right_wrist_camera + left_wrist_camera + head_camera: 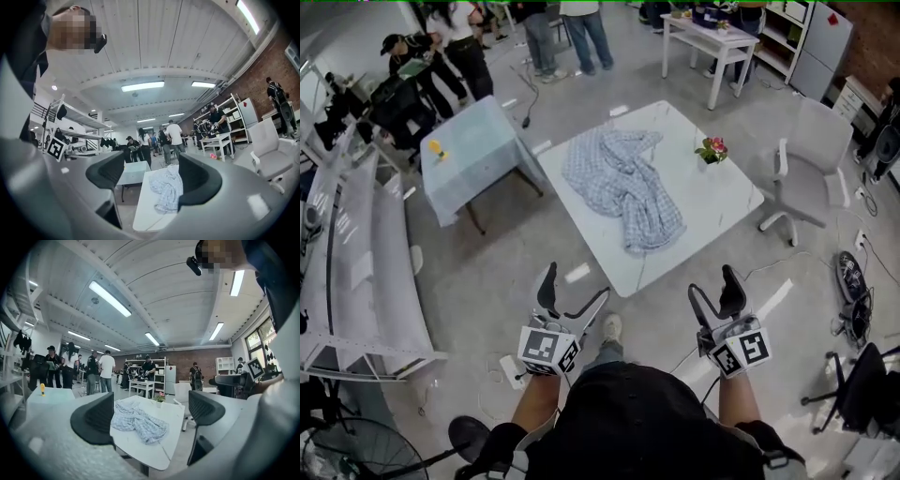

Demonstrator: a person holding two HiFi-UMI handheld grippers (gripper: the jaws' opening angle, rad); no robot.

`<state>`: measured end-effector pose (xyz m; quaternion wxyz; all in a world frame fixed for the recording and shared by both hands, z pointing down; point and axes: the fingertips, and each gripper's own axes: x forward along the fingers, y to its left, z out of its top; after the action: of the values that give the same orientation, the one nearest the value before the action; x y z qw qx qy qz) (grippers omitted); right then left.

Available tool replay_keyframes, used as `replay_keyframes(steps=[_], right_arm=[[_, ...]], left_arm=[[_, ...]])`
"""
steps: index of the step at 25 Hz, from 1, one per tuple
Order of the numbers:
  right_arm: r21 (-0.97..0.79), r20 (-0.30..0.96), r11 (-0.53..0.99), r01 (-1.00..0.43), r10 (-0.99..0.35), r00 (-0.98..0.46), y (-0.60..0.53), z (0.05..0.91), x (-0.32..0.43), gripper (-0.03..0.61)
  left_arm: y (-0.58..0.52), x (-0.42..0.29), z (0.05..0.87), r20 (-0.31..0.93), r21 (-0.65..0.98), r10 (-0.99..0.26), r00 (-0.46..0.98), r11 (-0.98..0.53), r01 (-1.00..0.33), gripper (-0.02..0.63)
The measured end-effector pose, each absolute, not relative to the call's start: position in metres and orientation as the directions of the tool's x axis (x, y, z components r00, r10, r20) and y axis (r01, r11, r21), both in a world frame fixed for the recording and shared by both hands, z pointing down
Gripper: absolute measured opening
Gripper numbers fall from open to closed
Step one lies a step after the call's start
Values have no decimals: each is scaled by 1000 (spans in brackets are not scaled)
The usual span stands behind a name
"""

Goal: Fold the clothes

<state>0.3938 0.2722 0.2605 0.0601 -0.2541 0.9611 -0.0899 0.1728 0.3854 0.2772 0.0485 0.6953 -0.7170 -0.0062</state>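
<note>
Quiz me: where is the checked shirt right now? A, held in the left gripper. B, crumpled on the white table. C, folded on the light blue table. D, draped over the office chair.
B: the checked shirt lies crumpled on the white table, while the left gripper and right gripper are open, empty and short of it.

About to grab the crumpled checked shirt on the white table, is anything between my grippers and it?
Nothing visible. The left gripper and right gripper are open and empty, short of the white square table; only floor and bare tabletop lie before the blue-and-white checked shirt. The pot of pink flowers stands to its right.
</note>
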Motion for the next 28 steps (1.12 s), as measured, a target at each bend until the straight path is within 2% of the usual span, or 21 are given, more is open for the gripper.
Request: replay_keyframes(steps=[12,20,25,28], right_arm=[[-135,-71,807,-575,-587,-806,191,249,312,347],[-107,-51,782,-614,-621,-782,166,255,281,344],[-96,-5,744,-661,-665,-747,154,272,285,341],[-93,6,717,-691,-693,-721,143,282,294,301]], left_arm=[[280,90,280,46,82,-994,104,-100,-992,503],[234,78,291,45,94,-977,208,-204,-975,503],[217,82,318,100,130,-955,279,-265,-955,503],[209,87,333,146,132,-940,309,-291,-948,503]])
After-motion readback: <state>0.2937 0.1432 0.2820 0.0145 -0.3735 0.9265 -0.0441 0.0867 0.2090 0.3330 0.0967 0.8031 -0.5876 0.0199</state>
